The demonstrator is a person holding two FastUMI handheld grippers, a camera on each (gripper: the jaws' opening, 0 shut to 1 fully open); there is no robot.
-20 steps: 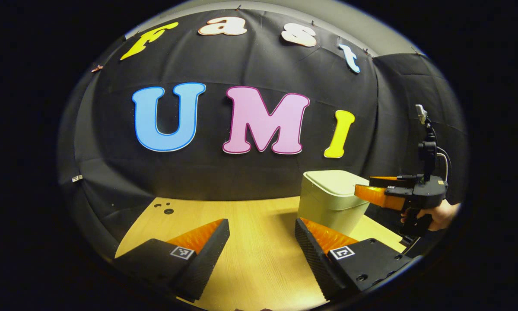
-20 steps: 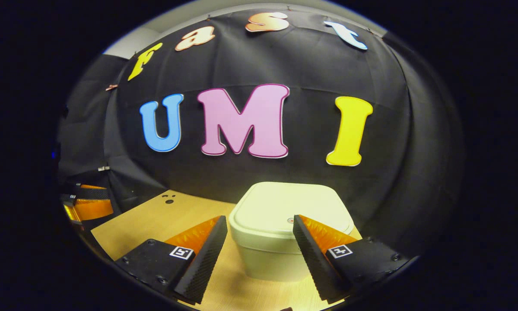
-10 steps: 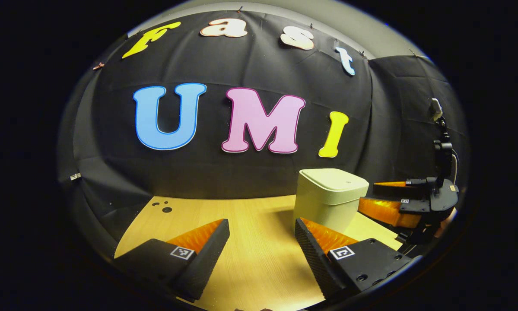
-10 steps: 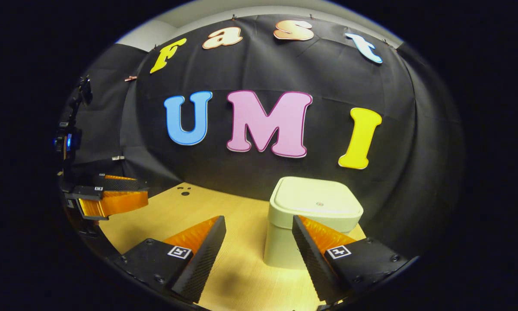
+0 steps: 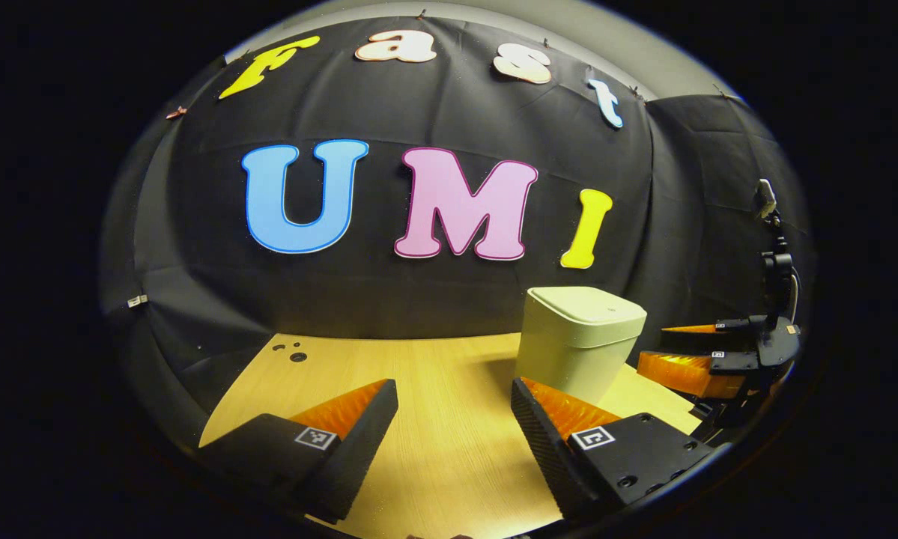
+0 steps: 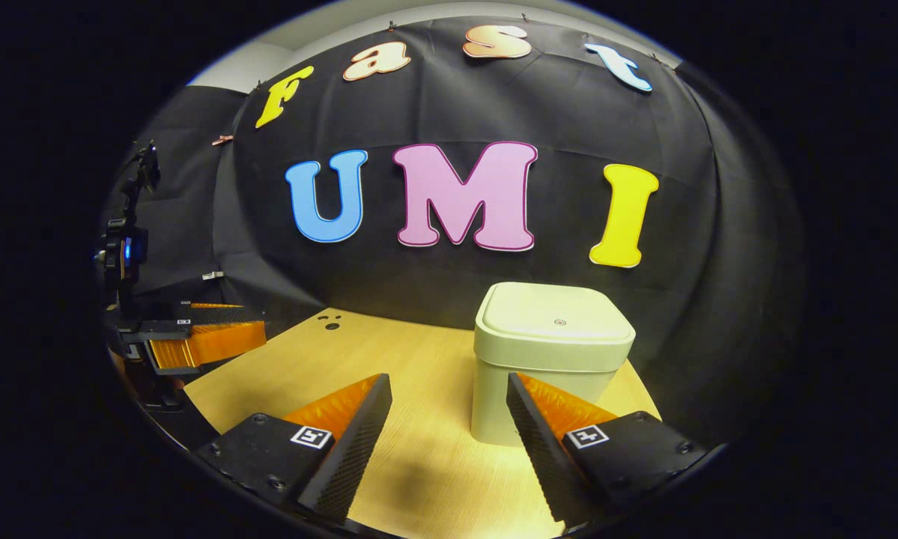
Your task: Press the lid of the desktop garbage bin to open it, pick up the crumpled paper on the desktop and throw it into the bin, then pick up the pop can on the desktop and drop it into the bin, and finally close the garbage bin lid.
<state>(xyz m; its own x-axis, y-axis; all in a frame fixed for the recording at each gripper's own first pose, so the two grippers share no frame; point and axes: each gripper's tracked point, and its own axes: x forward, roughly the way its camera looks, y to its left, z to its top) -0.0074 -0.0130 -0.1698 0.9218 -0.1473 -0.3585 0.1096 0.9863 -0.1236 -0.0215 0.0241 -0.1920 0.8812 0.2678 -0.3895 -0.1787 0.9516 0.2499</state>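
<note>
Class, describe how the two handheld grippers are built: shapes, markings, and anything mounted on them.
Each gripper, left gripper and right gripper, has two wedge-shaped fingers with ridged inner faces, on flat bolted plates bearing small square black-and-white tags. Seen from afar, a thin upright mast and cable rise behind.

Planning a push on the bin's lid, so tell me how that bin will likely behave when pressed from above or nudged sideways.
The garbage bin looks like thin plastic, so probably light and apt to slide on the smooth wooden desktop if nudged sideways. It is squat with a broad flat base, so tipping seems unlikely. A straight-down press on the lid should be stable.
</note>
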